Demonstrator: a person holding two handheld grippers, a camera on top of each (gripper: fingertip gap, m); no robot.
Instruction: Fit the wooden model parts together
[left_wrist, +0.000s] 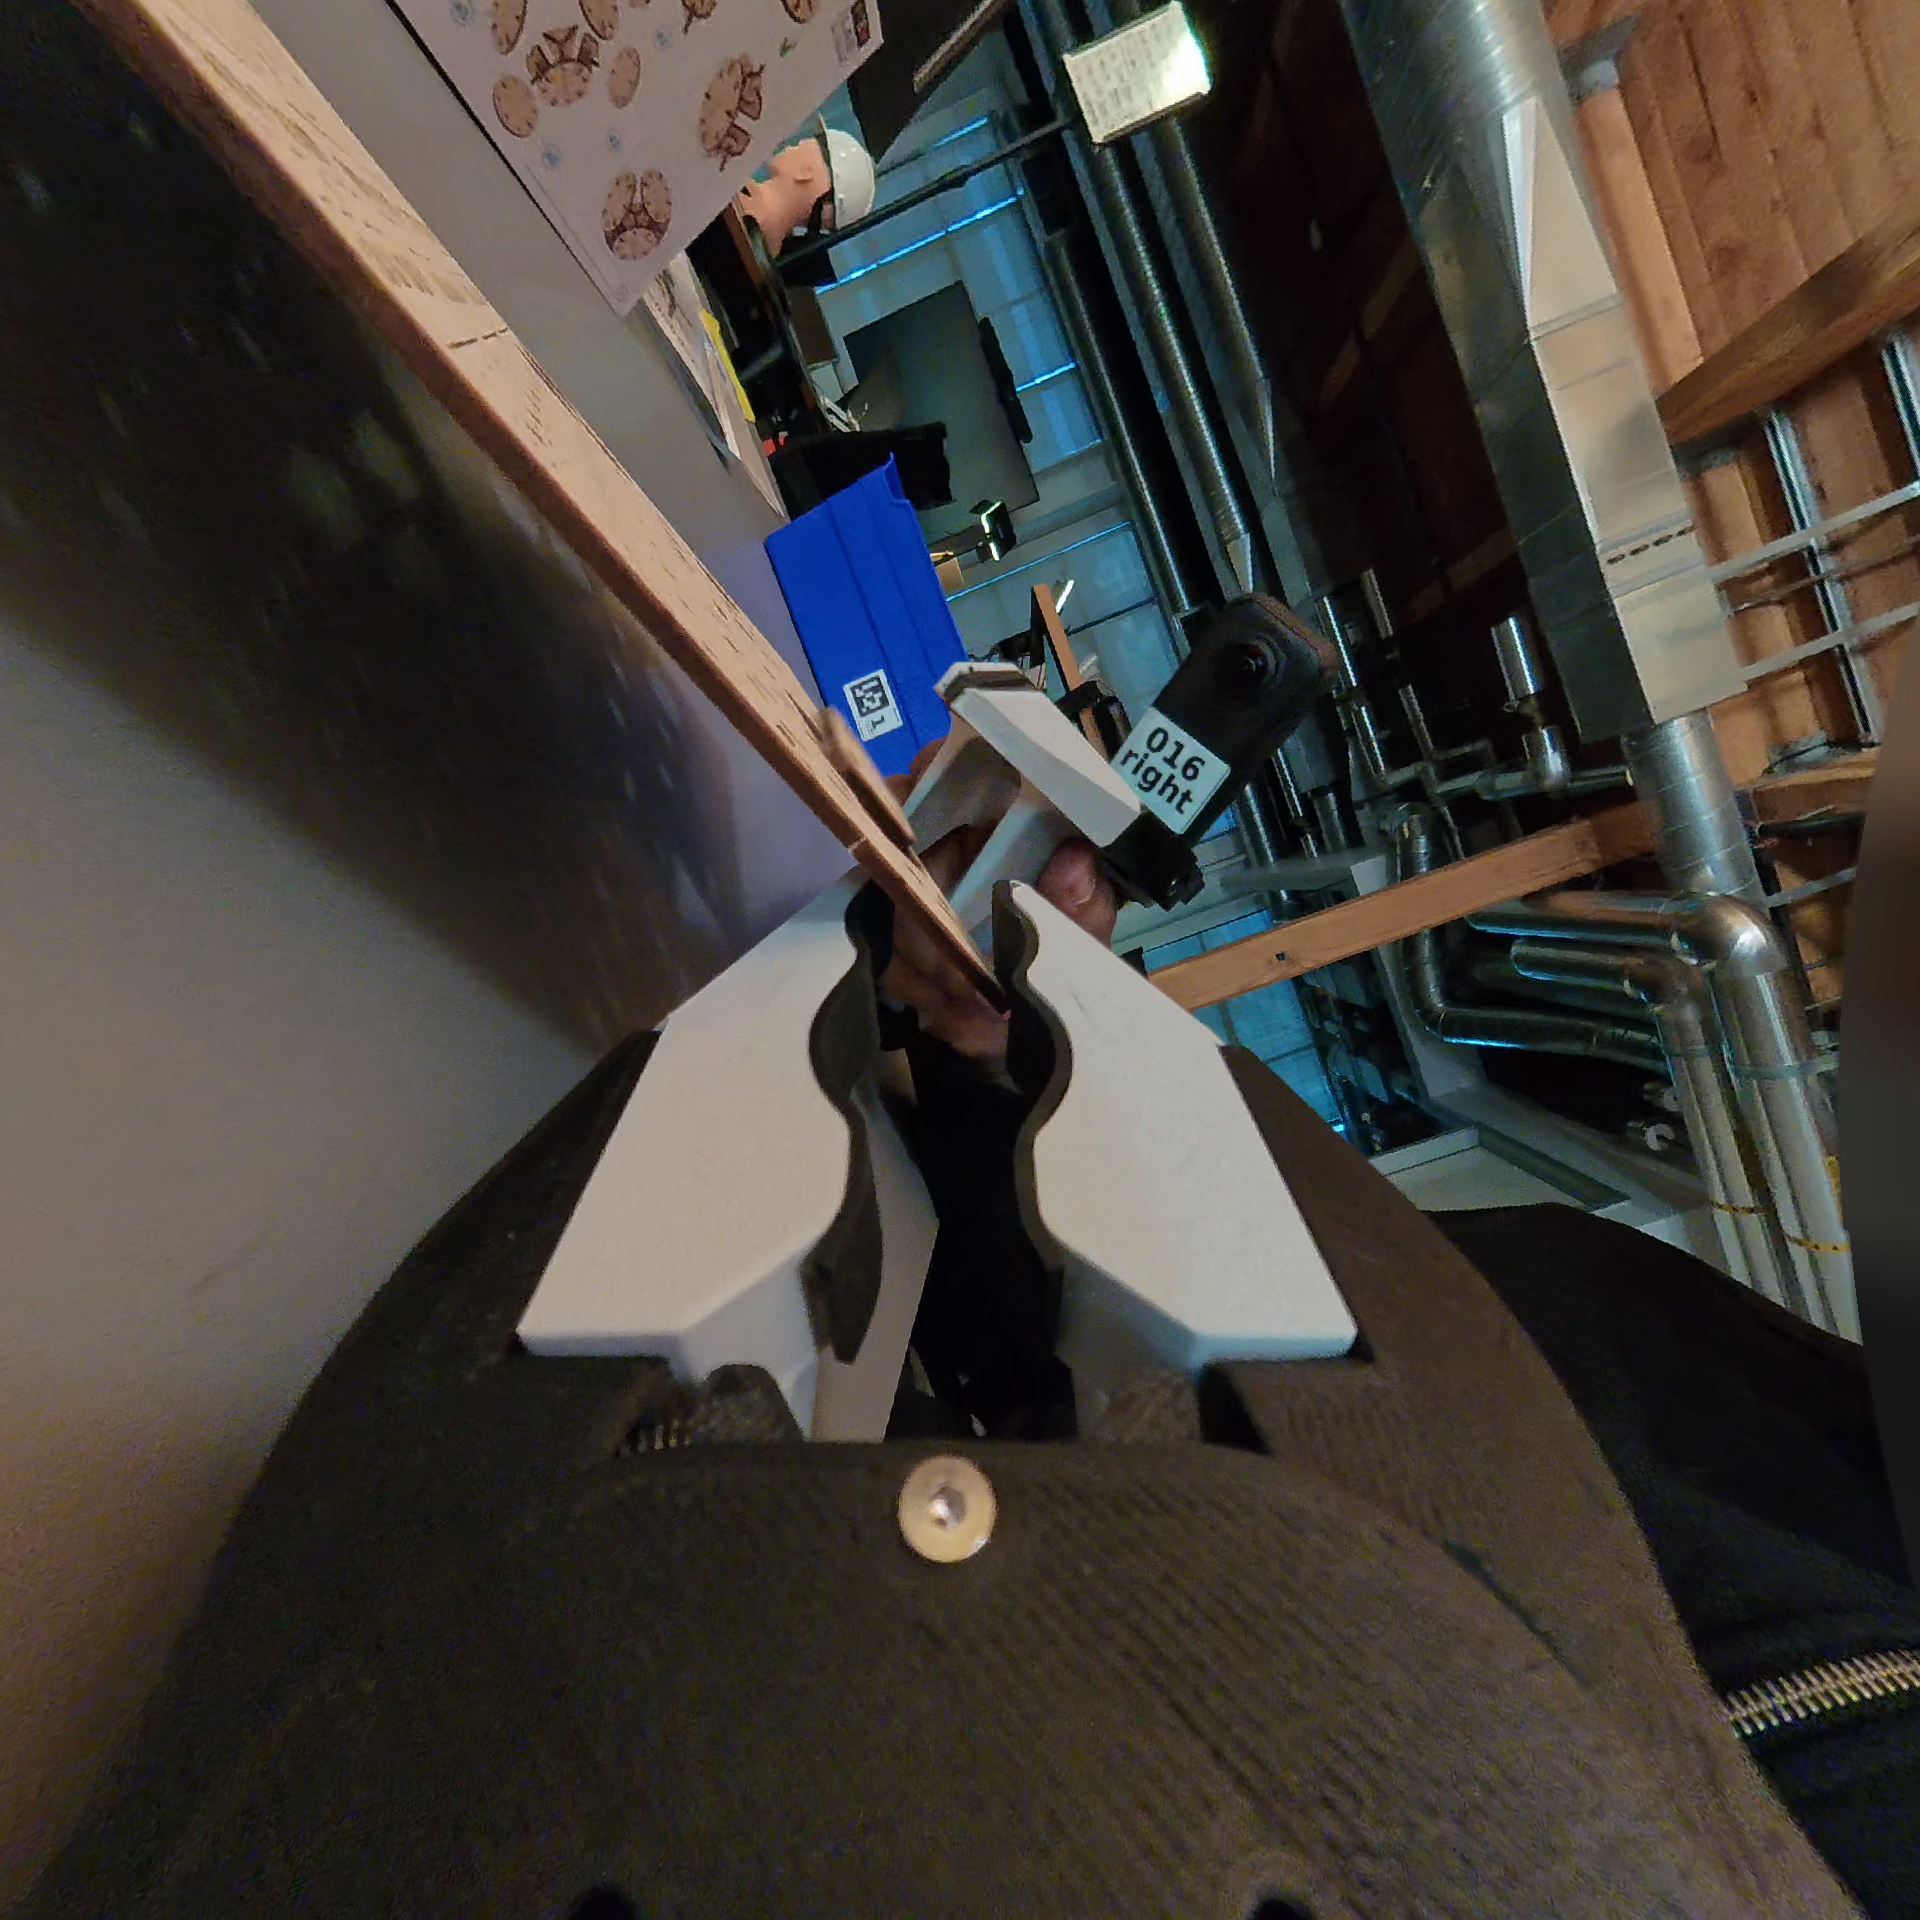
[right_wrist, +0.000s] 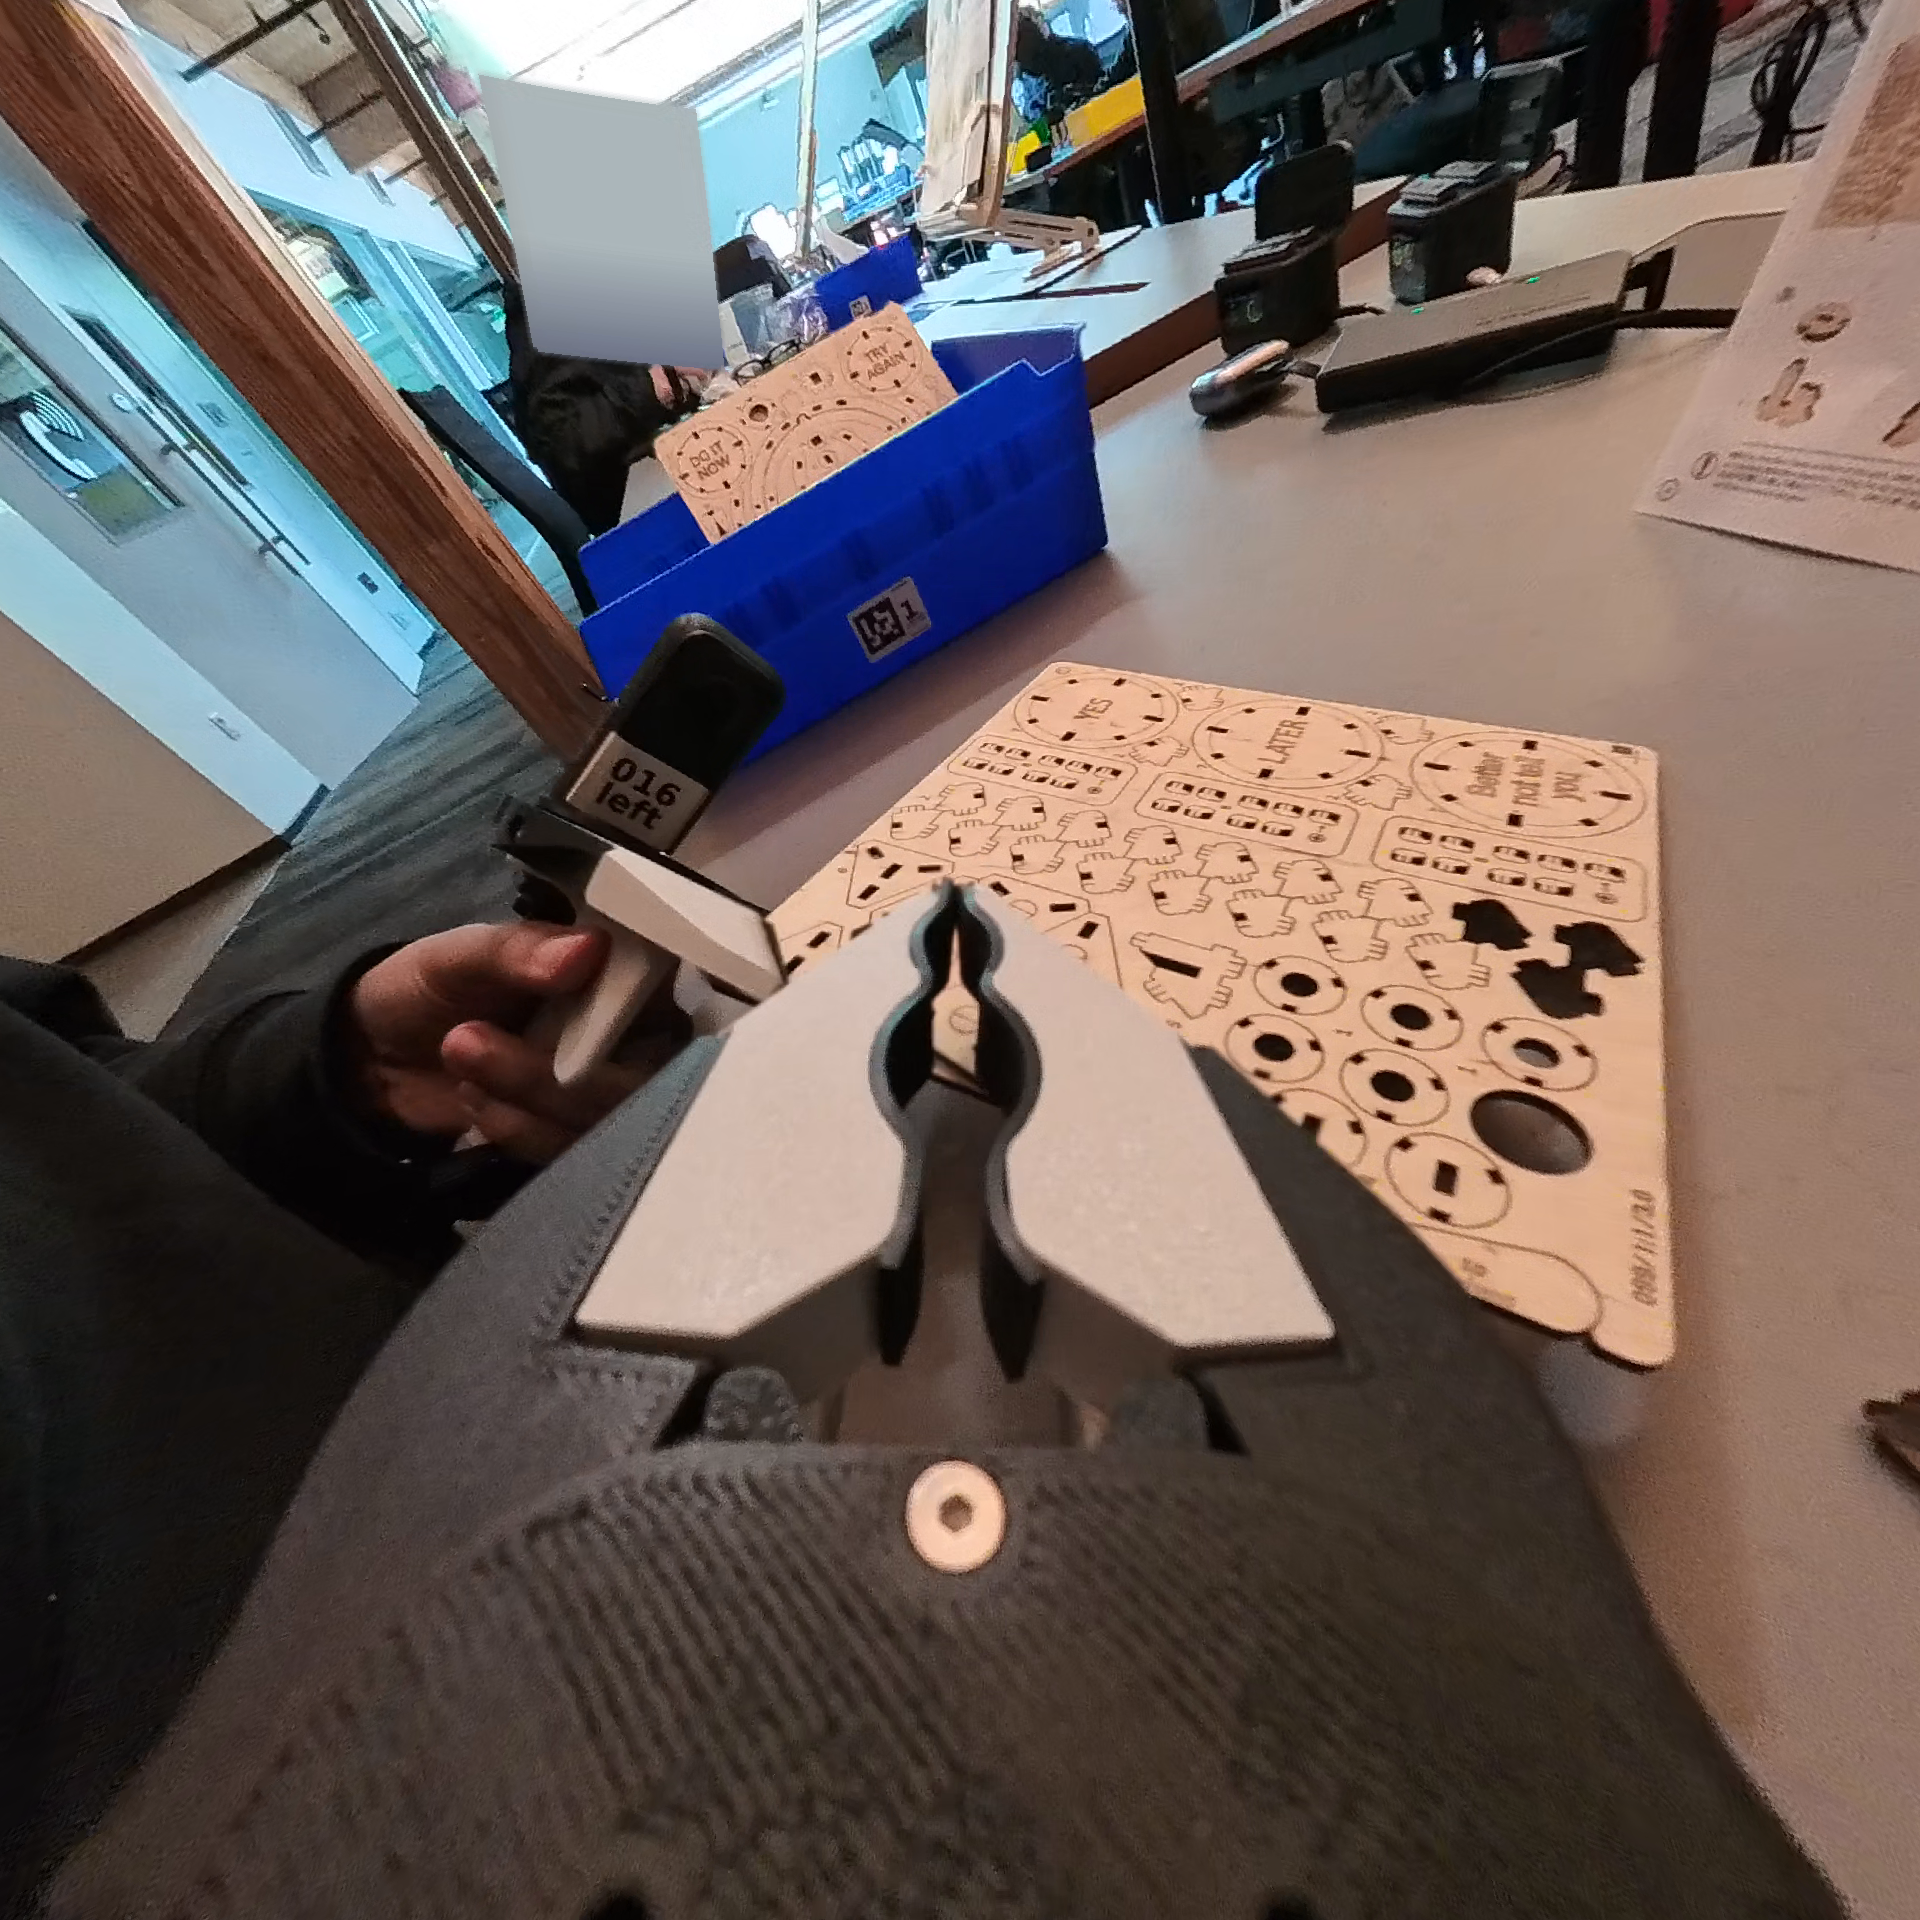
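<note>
- Fingers (left_wrist: 1081, 997) of the left gripper (left_wrist: 940, 935) stand a little apart around the near corner of a thin plywood sheet (left_wrist: 582, 499). The sheet's edge touches the right-hand pad, and whether the left-hand pad presses on it cannot be told.
- Seen edge-on from that gripper, the sheet runs away up and to the left of the fingertips, brown along its cut edge.
- Right gripper (right_wrist: 954, 899) has its dark pads closed tip to tip over the sheet's (right_wrist: 1299, 935) near-left part, and whether they pinch anything cannot be told.
- From above, the sheet is pale wood with laser-cut outlines: round dials along the far edge, rows of small hand-shaped pieces, rings with centre holes, and several dark gaps where pieces are out.
- It lies on a grey table (right_wrist: 1351, 540), spreading ahead and to the right of the right fingers.
- Beyond the fingertips stands a blue bin (right_wrist: 852, 540) with another cut sheet upright inside.
- A hand (right_wrist: 457, 1029) grips the left gripper's handle, just left of the right fingers.
</note>
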